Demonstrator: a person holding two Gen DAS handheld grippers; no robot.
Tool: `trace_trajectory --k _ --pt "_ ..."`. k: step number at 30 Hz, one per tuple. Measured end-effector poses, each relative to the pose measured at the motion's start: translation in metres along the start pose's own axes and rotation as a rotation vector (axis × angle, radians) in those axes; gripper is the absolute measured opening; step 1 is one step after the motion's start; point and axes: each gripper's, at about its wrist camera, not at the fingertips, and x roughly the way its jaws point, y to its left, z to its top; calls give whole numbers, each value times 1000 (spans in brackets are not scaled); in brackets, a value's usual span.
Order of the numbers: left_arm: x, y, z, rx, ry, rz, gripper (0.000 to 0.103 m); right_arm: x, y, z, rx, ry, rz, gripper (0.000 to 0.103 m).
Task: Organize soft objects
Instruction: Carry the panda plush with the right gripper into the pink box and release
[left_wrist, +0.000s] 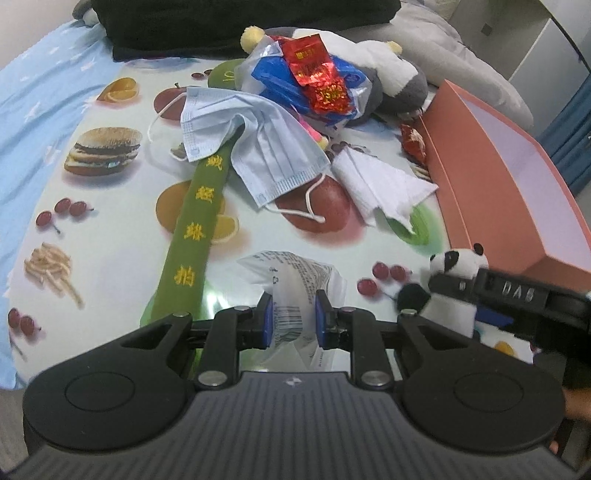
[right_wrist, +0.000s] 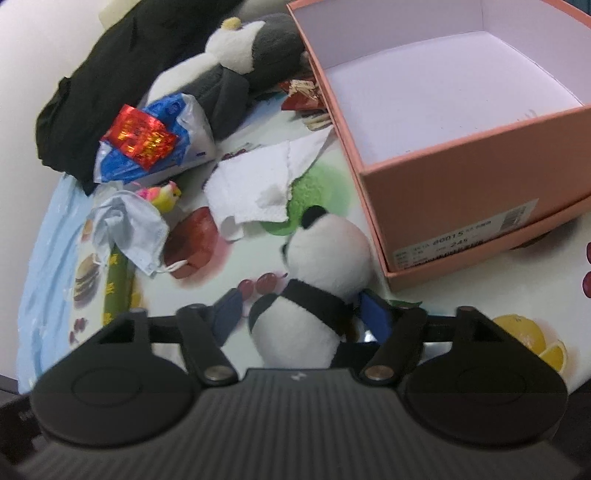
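Observation:
A small panda plush (right_wrist: 325, 251) stands upright on the fruit-print tabletop (right_wrist: 207, 280), just in front of the open pink shoebox (right_wrist: 443, 195). My right gripper (right_wrist: 301, 317) straddles its body, open, with a narrow gap between the left pad and the plush. In the left wrist view the panda (left_wrist: 458, 262) shows at the right, with a right gripper finger (left_wrist: 509, 295) across its neck. My left gripper (left_wrist: 291, 321) is shut on a crumpled clear wrapper (left_wrist: 295, 280) with a barcode.
Blue face masks (left_wrist: 258, 147), a green embroidered cloth strip (left_wrist: 195, 229) and a white tissue (left_wrist: 380, 184) lie mid-table. Behind are a blue-white plastic bag with red foil packets (left_wrist: 314, 74), a grey-white plush (left_wrist: 391, 74) and black fabric (left_wrist: 221, 26). The shoebox (left_wrist: 480, 166) interior is bare.

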Motion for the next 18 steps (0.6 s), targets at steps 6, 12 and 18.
trace_trajectory --k 6,12,18 --pt "9 1 23 -12 12 -2 25 8 4 3 -47 34 7 50" --pt "-2 -7 45 0 29 2 25 -2 12 7 -98 64 -1 49" --pt "-16 -14 38 27 -44 -5 25 -19 14 1 -170 43 31 49"
